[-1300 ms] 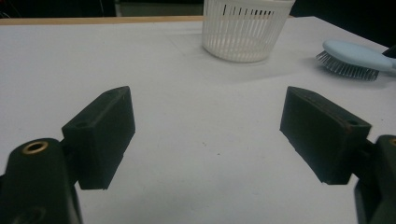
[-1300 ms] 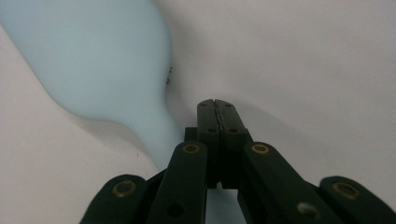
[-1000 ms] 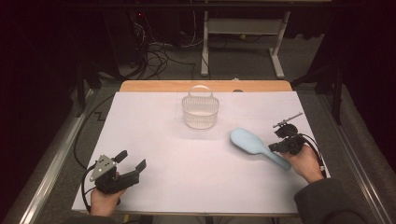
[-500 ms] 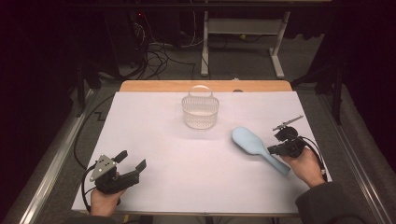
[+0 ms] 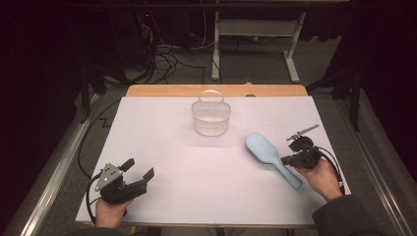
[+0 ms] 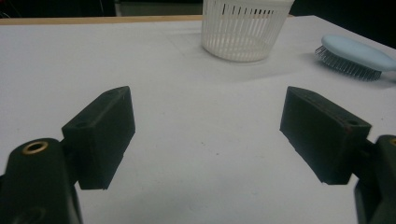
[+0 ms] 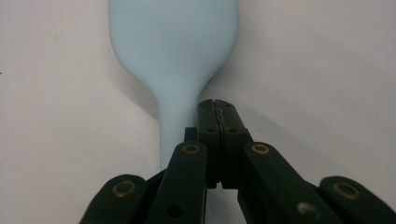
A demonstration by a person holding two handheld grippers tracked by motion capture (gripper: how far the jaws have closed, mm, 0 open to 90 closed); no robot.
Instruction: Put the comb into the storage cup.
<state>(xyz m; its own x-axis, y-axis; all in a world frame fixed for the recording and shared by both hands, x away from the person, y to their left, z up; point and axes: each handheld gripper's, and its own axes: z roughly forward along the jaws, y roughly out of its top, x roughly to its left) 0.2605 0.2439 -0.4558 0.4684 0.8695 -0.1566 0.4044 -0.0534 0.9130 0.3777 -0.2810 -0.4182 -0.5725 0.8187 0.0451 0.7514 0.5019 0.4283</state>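
Note:
A pale blue hairbrush (image 5: 263, 149) lies bristles down on the white sheet at the right, handle toward the person. My right gripper (image 5: 289, 160) sits at the handle. In the right gripper view its jaws (image 7: 215, 105) are pressed together with nothing between them, their tip against the right side of the brush's handle (image 7: 173, 121). My left gripper (image 5: 138, 169) rests at the near left, open and empty. Its jaws (image 6: 208, 126) stand wide apart over bare sheet, with the brush (image 6: 355, 53) far off to its right.
A white slatted plastic basket (image 5: 210, 118) with a hoop handle stands at the back centre, also seen in the left gripper view (image 6: 243, 28). The white sheet (image 5: 196, 167) covers a wooden table (image 5: 162, 91). Metal rails run along both sides, with cables on the floor behind.
The brush and the right gripper have shifted slightly to the right and toward the person. The left gripper has not moved.

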